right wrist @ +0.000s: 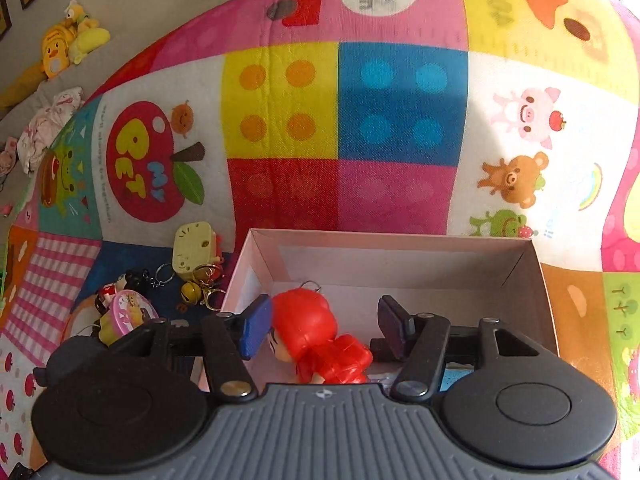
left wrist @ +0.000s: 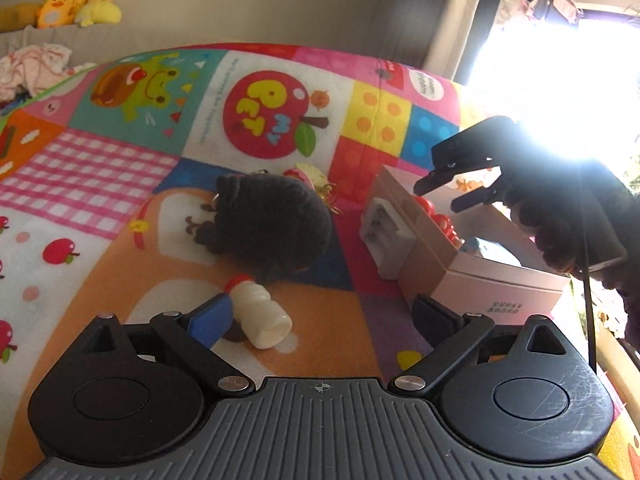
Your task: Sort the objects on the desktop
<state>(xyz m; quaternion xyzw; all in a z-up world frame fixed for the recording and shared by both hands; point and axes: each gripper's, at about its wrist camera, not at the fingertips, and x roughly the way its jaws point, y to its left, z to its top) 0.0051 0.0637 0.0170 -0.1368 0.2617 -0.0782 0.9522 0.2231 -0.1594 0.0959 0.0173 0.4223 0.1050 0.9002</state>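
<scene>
Toys lie on a bright patchwork play mat, and an open cardboard box sits on it to take them. The right hand-held gripper hangs over the box with its jaws partly apart; the red doll lies inside the box between them. The blue pad is touching or nearly touching the doll's head (I cannot tell which), and the other pad stands clear, so nothing is squeezed. To finish this drop well, I think the right hand-held gripper should lift straight up, so a pad does not drag the doll back out. The left hand-held gripper is wide open and holds nothing. A small white bottle with a red cap lies on its side just in front of its blue pad. A dark plush toy lies behind the bottle, and a grey plug leans on the box wall. The bottle looks like the next pick. It could roll, so both pads should come down around its middle before they close.
</scene>
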